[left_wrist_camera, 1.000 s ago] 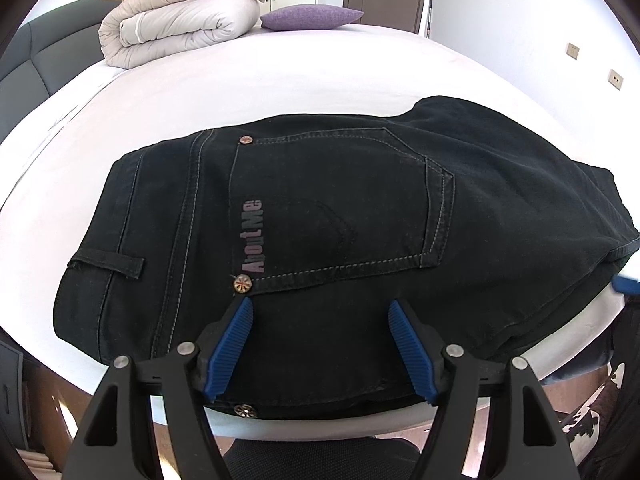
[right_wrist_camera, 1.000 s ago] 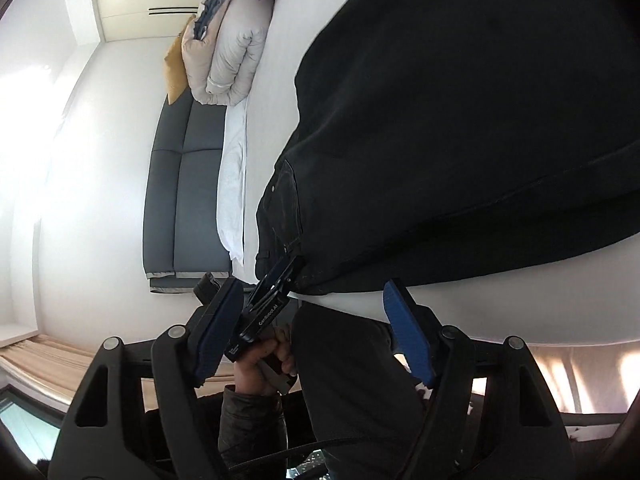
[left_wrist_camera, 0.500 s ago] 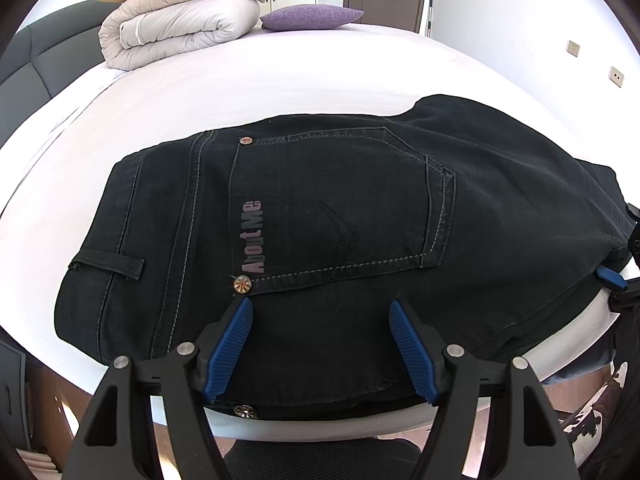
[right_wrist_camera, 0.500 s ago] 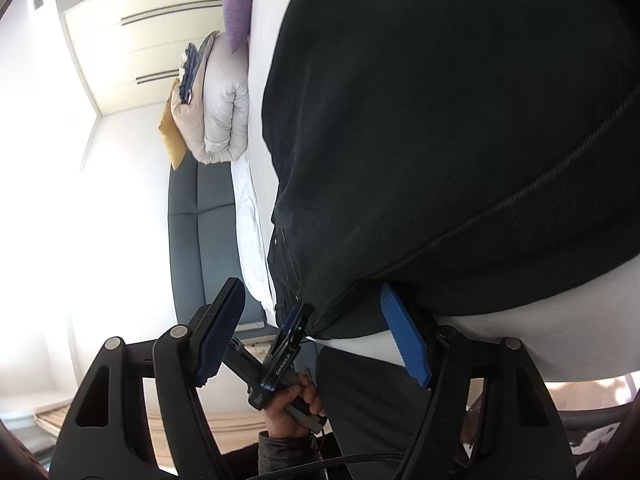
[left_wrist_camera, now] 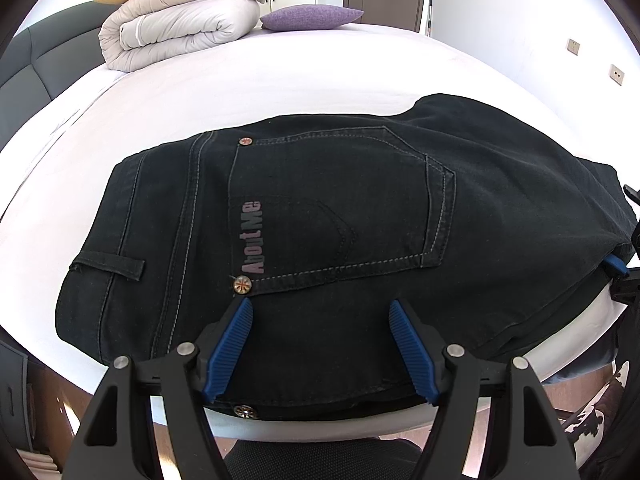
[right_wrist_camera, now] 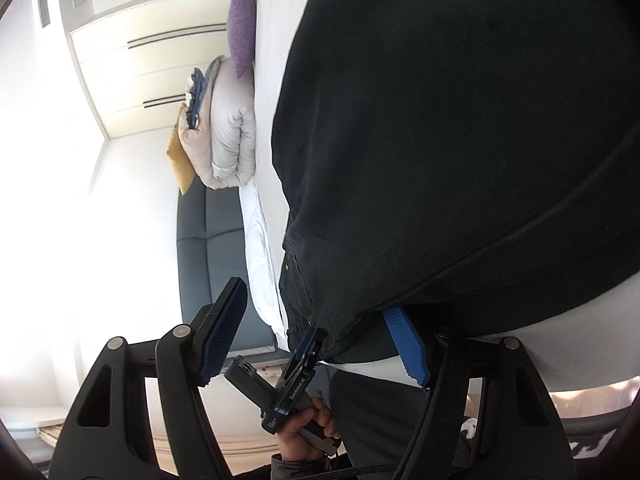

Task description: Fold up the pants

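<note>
Left wrist view first: we hold the left gripper (left_wrist_camera: 320,344) with its jaws spread wide, the blue pads (left_wrist_camera: 230,346) low over the near edge of the black pants (left_wrist_camera: 320,208), nothing between them yet. The pants lie across the near side of the white bed (left_wrist_camera: 280,76), back pocket (left_wrist_camera: 344,208) up, waistband to our left, the near hem close to the mattress edge. At the far right edge of this view our right gripper (left_wrist_camera: 616,264) shows only as a blue tip beside the cloth.

From the right wrist view, the right gripper (right_wrist_camera: 320,340) is also spread open; one pad sits under the edge of the pants (right_wrist_camera: 460,140), the other stands clear in the air. Our left hand (right_wrist_camera: 308,424) shows below, holding its tool.

To do this step well, we judge that both grippers should close on the near edge, taking every layer, then lift together and carry it over evenly so no crease forms.

Farther off sit a rolled duvet (left_wrist_camera: 180,28) and a purple pillow (left_wrist_camera: 312,16). We see no containers.
</note>
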The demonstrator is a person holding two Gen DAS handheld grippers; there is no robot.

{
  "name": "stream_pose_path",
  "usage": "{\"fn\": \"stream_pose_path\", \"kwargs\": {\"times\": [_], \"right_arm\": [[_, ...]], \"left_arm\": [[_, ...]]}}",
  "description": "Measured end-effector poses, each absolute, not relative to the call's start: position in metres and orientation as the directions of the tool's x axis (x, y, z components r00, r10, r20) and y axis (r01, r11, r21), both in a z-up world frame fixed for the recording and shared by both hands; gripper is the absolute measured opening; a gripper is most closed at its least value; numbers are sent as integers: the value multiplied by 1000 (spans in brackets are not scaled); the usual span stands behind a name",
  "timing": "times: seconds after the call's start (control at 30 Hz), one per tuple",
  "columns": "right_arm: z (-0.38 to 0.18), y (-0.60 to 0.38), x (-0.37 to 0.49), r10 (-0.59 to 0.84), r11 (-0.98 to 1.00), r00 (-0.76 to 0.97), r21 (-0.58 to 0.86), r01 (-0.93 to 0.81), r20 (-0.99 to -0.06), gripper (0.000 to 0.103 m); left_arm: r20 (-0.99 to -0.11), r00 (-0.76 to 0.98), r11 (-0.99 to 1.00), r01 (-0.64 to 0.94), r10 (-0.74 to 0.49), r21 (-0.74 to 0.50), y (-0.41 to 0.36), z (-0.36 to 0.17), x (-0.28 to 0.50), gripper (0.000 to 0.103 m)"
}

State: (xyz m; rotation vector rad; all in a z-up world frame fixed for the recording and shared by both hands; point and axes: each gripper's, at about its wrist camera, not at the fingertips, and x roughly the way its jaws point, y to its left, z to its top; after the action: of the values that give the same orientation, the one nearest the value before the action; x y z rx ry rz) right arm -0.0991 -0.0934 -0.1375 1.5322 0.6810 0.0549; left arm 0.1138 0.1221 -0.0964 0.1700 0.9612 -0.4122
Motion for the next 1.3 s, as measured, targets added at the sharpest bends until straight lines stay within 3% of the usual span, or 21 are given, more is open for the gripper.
{"fn": "stream_pose_path", "kwargs": {"times": [0.1,0.23,0.6,0.77,0.87,1.3], "right_arm": [[-135,-99,-103,436,79,831,934,348,-346,60],[-131,-98,-100,452,150,810,927,344,-373,35],[-124,-95,-97,468,221,793,921,322,-390,30],[-131,-96,-98,450,246,773,894,375,-448,12],[-127,-94,-96,444,293,752,872,392,-487,6],[-133,-86,-106,442,363,670,802,474,-596,4]], "left_arm": [[-823,502,909,414,-266,-41,122,-96,114,73],[-823,502,909,416,-266,-40,122,-96,114,73],[-825,499,907,419,-266,-39,123,-94,115,73],[-825,498,907,420,-265,-38,122,-94,115,73],[-826,497,907,420,-266,-38,122,-93,115,73],[-826,490,903,427,-278,-51,123,-90,116,74]]}}
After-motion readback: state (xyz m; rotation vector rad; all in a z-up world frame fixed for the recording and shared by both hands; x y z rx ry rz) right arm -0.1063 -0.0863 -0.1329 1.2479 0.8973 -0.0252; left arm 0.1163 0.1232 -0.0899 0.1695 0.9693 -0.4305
